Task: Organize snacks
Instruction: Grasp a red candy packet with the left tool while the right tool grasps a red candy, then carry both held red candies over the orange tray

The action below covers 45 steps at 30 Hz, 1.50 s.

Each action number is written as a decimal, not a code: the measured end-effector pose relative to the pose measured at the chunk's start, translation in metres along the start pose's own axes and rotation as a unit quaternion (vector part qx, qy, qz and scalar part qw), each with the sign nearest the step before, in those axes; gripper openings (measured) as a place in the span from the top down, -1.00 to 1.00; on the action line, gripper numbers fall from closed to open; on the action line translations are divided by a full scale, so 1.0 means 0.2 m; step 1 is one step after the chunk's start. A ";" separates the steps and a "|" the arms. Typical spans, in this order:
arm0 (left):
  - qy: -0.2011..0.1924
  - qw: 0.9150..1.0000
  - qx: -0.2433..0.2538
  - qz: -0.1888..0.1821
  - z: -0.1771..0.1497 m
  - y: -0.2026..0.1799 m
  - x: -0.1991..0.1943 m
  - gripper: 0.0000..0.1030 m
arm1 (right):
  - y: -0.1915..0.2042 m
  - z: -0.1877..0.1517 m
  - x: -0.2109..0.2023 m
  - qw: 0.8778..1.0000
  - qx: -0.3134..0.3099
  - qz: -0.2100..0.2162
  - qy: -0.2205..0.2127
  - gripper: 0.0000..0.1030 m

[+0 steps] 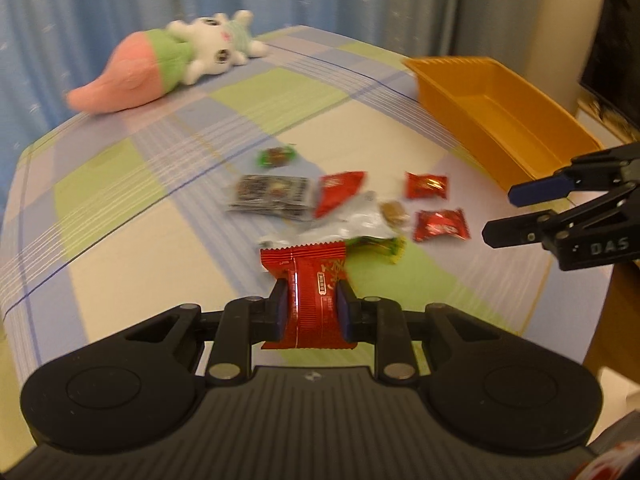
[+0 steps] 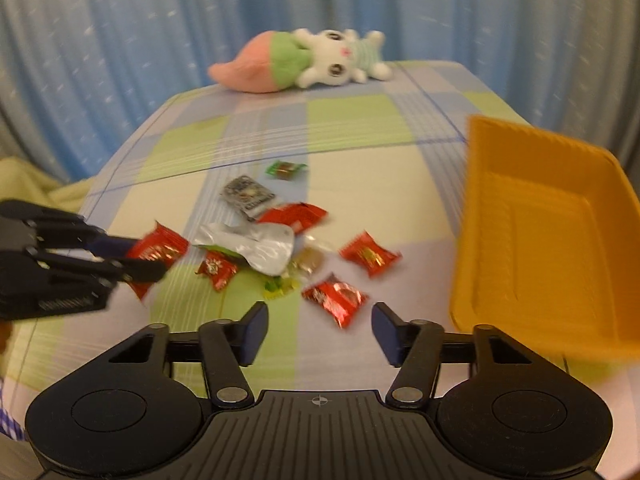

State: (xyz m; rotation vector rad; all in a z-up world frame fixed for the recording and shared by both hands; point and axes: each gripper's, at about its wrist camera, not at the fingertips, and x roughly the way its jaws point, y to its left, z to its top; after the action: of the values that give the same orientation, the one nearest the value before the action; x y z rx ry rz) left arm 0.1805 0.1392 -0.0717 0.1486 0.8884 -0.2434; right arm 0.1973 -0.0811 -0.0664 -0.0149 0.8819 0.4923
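The left gripper (image 1: 311, 312) is clamped on a red snack packet (image 1: 310, 292) lifted off the bed, its long axis along the fingers. The empty orange tray (image 1: 500, 116) lies ahead to the right (nearer the right gripper (image 2: 319, 330), half-open, holding nothing).

Pale blue curtains (image 2: 120, 40) behind; checked pastel bedsheet (image 1: 120, 240) over bed; dark screen (image 1: 616, 40), perhaps television, at right.

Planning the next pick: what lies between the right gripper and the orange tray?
Nothing: in the right wrist view only bare checked cloth separates the right gripper from the tray. The nearest red candy sits ahead, off that path.
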 end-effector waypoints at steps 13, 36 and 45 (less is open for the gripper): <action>0.018 0.996 -0.073 0.037 -0.08 0.27 -0.04 0.54 | -0.01 0.12 0.35 0.990 -0.114 0.015 0.078 0.12; 0.014 0.995 -0.094 0.026 -0.13 0.40 -0.05 0.54 | 0.06 0.09 0.36 0.991 -0.086 -0.016 0.099 0.51; -0.011 0.997 -0.075 0.009 -0.04 0.34 -0.10 0.54 | 0.04 0.12 0.12 0.999 0.004 -0.005 0.038 0.52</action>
State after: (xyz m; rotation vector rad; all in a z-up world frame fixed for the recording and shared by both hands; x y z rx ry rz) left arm 0.1801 0.2098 -0.0589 0.0146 0.8801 -0.1597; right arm 0.2233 -0.0591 -0.0673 -0.0315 0.9572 0.4809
